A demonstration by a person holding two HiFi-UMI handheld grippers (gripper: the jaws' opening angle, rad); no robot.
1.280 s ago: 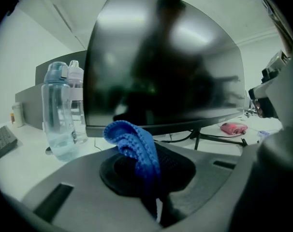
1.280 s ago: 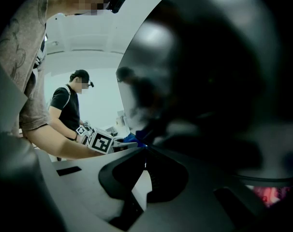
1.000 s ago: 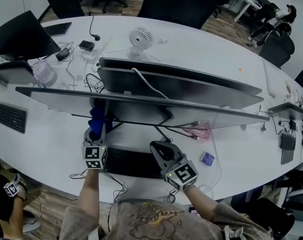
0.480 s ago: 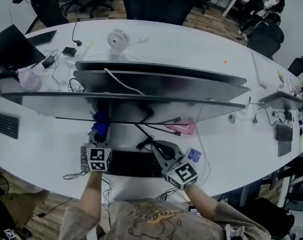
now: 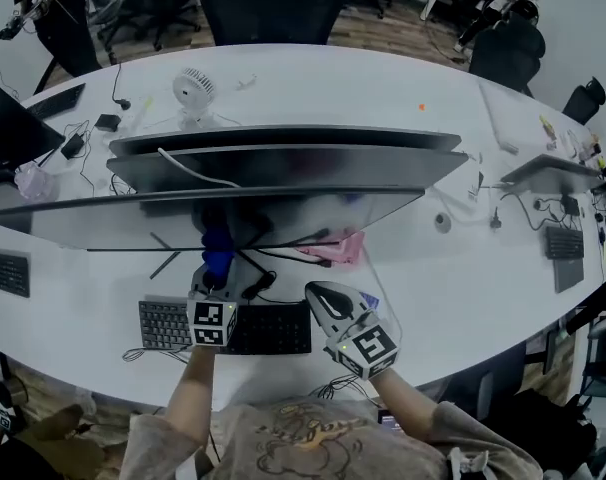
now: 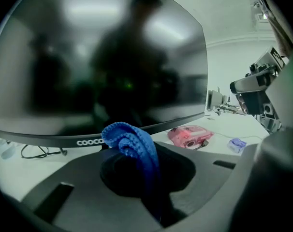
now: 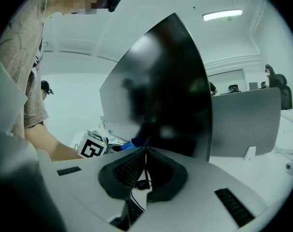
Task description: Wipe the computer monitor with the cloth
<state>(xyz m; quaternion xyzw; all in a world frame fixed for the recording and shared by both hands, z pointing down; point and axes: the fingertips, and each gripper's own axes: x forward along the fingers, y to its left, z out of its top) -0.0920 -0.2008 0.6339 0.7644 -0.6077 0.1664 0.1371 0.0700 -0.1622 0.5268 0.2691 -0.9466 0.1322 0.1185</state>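
The wide dark monitor (image 5: 283, 203) stands across the white table (image 5: 463, 298), seen from above in the head view. My left gripper (image 5: 215, 273) hangs over the keyboard (image 5: 268, 328), just in front of the screen's lower edge. It is shut on a bunched blue cloth (image 5: 217, 250). In the left gripper view the blue cloth (image 6: 132, 144) sticks up between the jaws, close to the screen (image 6: 103, 62) but apart from it. My right gripper (image 5: 319, 293) is lower right of it, shut and empty. In the right gripper view its jaws meet (image 7: 145, 150) before the monitor (image 7: 161, 91).
A pink object (image 5: 339, 248) lies under the monitor's right half, and a small blue packet (image 5: 369, 301) sits beside my right gripper. Cables trail around the stand. A second monitor (image 5: 283, 143), a small fan (image 5: 192, 88) and office chairs stand behind.
The head view has swung, so more of the keyboard's left end shows. My left gripper with the cloth now sits further right along the keyboard. The right gripper stays shut beside it.
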